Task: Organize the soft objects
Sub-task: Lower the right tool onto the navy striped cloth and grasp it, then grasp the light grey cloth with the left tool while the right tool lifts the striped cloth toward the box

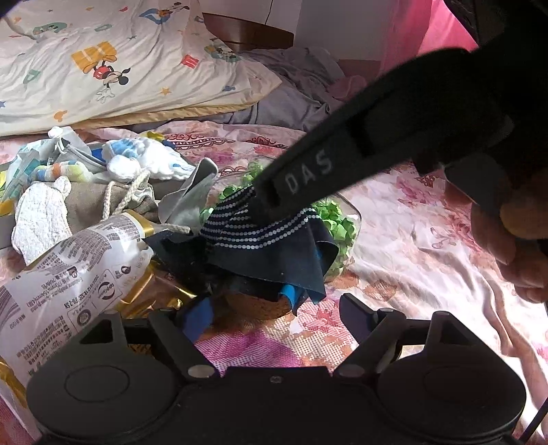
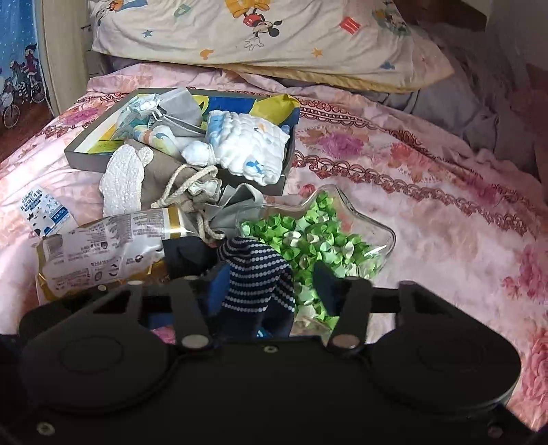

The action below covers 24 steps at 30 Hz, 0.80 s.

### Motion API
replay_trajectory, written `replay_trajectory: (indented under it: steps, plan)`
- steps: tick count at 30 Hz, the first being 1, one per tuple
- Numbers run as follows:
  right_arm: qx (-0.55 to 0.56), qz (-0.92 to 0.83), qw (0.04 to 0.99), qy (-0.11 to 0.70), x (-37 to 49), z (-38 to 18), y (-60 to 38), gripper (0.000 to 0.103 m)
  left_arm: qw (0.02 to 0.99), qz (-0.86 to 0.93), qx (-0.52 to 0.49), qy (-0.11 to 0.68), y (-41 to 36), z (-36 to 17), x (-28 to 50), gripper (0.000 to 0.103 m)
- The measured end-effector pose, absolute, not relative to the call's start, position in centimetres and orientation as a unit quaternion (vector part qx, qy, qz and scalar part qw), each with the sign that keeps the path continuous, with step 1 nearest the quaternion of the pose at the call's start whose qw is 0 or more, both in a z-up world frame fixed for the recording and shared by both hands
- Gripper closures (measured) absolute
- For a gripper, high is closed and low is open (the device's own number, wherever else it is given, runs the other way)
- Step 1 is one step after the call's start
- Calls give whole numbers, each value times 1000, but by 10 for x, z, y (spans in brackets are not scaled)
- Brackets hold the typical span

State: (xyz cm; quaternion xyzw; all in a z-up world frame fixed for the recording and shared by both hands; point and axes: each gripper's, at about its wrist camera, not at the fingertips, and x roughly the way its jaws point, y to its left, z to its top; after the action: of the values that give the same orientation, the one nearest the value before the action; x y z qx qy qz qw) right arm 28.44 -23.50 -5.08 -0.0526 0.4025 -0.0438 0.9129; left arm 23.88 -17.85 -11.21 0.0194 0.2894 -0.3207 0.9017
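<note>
The right gripper [image 2: 270, 291] has its fingers around a bunched dark blue cloth with rows of white dots [image 2: 257, 274], though whether the pads press it I cannot tell; the left gripper [image 1: 274, 304] stands wide apart, low over the flowered pink bedspread [image 1: 394, 239] just before that cloth. Behind the cloth lies a clear star-shaped dish of green paper stars [image 2: 318, 236]; further left, a crumpled printed packet [image 2: 102, 246] and a grey box heaped with soft things [image 2: 219, 137]; beyond, a cartoon-print pillow [image 2: 274, 37].

daylit bed [image 2: 428, 178] in pink floral cover, wooden headboard [image 1: 246, 32] behind
</note>
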Motion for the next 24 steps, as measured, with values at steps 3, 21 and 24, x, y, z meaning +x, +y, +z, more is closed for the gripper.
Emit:
replay_trajectory:
  steps: [3,21,24]
  plan:
    - [-75,-31,913,401,283,-51,-228,81,903,-317,18,290,-178,-112,238,21]
    - [-73,-105,952,276,262,-17,-248,103,923,-296,7,247,-172,-100,234,21]
    - [-59,-124,955,263,261,-15,-261,103,930,-282,5,234,-169,-95,240,21]
